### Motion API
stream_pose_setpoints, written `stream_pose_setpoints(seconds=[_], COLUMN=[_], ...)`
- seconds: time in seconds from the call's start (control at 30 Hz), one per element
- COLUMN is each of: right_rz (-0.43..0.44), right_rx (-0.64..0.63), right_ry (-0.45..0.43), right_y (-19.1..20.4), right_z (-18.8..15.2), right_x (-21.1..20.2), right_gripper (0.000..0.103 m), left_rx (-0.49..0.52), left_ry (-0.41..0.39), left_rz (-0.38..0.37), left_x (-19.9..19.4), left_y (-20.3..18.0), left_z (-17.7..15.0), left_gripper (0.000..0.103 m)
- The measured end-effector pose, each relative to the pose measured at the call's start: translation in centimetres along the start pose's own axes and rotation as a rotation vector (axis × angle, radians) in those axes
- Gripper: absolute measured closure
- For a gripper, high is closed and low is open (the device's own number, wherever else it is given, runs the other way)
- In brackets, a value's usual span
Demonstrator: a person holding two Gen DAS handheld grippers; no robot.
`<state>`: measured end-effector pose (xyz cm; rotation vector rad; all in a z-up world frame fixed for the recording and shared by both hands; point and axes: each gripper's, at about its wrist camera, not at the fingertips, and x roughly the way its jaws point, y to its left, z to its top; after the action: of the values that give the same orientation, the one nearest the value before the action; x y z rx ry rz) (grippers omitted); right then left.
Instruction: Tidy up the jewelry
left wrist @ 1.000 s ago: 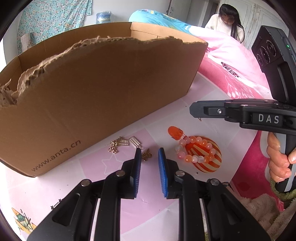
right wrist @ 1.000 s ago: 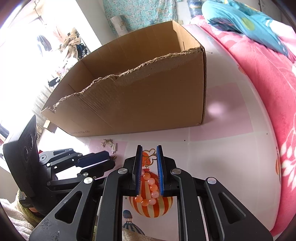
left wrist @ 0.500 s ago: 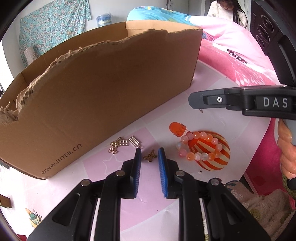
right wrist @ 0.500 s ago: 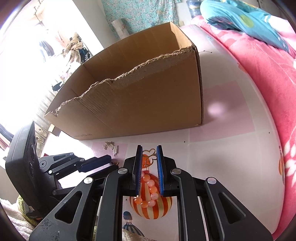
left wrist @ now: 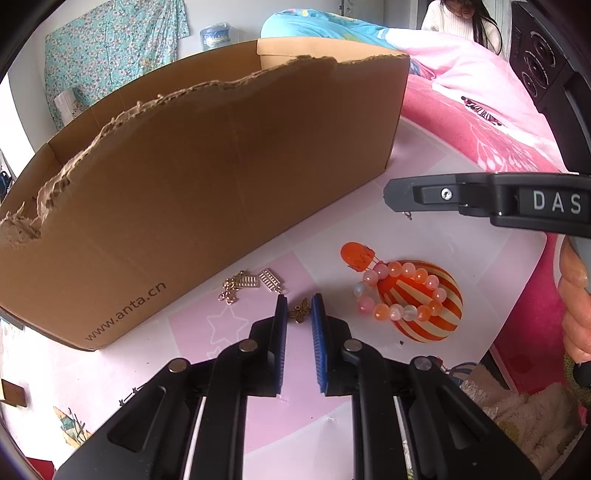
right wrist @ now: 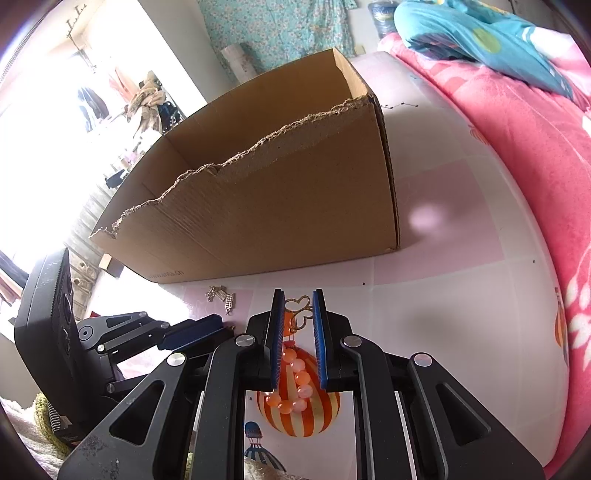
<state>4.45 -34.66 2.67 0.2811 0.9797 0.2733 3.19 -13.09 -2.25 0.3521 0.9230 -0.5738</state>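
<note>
Left tongs slide up to the butterfly charm, now dead ahead between their closing tips; right tongs grip a gold heart charm

We see a pink blanket at the table's right | a turquoise floral cloth on the far wall | a seated person behind the bedding
</note>
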Motion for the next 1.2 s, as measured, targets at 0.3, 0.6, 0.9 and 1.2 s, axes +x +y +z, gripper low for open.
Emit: stream_pose_setpoints(seconds=[0.3,0.6,0.9,1.2], right_rz=[-0.004,0.031,0.110,0.081], right_rx=[-0.012,-0.099,-0.142,-0.100], right_ry=[-0.018,-0.155,-0.285,-0.189], right_y=[0.5,3.0,6.0,6.5], right_z=[-0.2,0.8,6.3,9.8], right_x=[-0.9,-5.5,-6.9,-0.7], right_gripper=[0.090,0.090,0.090,0.090], left_rx=[-0.012,-0.007,-0.035,-0.121], left_ry=[-0.015,-0.196,-0.399,-0.279], left_rz=[-0.013,-0.096,-0.046,0.073], left_x=[-0.7,-6.7,-11.8,-6.2], left_y=[1.0,2.3,6.3,11.3], left_z=[-0.4,0.4,5.7,10.0], left_gripper=[0.091,0.091,0.090,0.090])
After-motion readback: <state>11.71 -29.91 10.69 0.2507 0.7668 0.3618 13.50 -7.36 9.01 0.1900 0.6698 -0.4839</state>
